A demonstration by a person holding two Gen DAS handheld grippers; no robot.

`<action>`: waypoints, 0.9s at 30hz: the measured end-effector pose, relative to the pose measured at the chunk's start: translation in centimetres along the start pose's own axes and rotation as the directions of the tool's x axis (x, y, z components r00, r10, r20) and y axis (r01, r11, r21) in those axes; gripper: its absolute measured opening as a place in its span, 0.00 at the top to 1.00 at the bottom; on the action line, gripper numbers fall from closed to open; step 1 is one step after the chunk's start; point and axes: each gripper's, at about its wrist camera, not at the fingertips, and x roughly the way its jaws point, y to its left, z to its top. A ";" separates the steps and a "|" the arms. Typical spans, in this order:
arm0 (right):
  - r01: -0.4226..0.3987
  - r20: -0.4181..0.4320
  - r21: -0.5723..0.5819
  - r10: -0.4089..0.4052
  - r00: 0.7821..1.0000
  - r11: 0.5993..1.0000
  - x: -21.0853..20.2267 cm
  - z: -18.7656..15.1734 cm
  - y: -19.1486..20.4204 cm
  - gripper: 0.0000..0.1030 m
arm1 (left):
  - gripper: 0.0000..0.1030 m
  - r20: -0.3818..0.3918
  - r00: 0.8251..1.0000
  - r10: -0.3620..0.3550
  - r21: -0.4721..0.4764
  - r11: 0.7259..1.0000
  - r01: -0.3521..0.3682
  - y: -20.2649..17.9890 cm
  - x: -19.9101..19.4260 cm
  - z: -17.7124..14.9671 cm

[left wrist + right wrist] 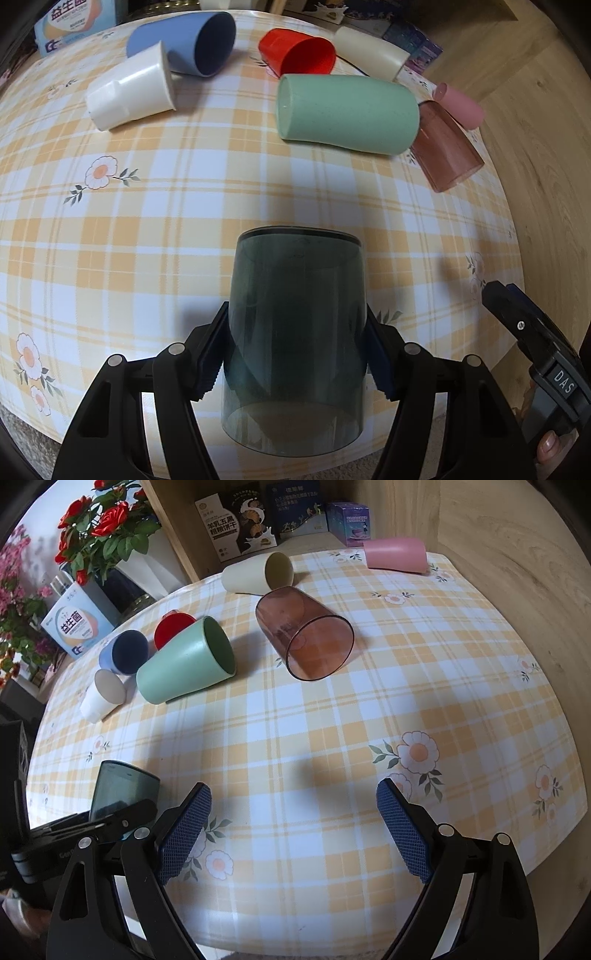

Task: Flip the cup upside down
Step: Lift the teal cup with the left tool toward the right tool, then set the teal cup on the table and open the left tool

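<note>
Left gripper (pixel 295 350) clamps the smoky dark translucent cup (pixel 295 339) by its side walls, pads on opposite flanks; closed base points away from the camera, open rim toward it, near the table's near edge. Judgement: mid-wall grip lets the wrist roll the cup over, rim down; whether it touches the checked tablecloth (pixel 147 229) cannot be told.

Right gripper (pixel 293 830) hangs with jaws wide apart, holding nothing, over the near edge, probably on standby.

Far half of table: green cup (pixel 347 112), brown translucent cup (pixel 443 147), white cup (pixel 129 94), blue cup (pixel 184 40), red cup (pixel 297 51), cream cup (pixel 373 53), pink cup (pixel 460 105), all on their sides.

Right wrist view alone shows the red flowers (pixel 99 524) and green cup's mouth; left view alone shows the grip.
</note>
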 end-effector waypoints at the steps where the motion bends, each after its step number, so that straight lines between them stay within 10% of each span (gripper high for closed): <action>1: -0.003 -0.003 0.003 0.003 1.000 1.000 0.0 0.0 0.0 0.15 | 0.38 -0.001 1.000 -0.003 0.003 1.000 0.003 -0.1 0.0 0.0; 27: -0.043 -0.037 0.058 0.045 0.998 0.997 -1.8 -0.6 1.8 0.15 | 0.06 0.076 0.997 -0.001 0.030 1.000 -0.001 2.2 -3.6 -0.9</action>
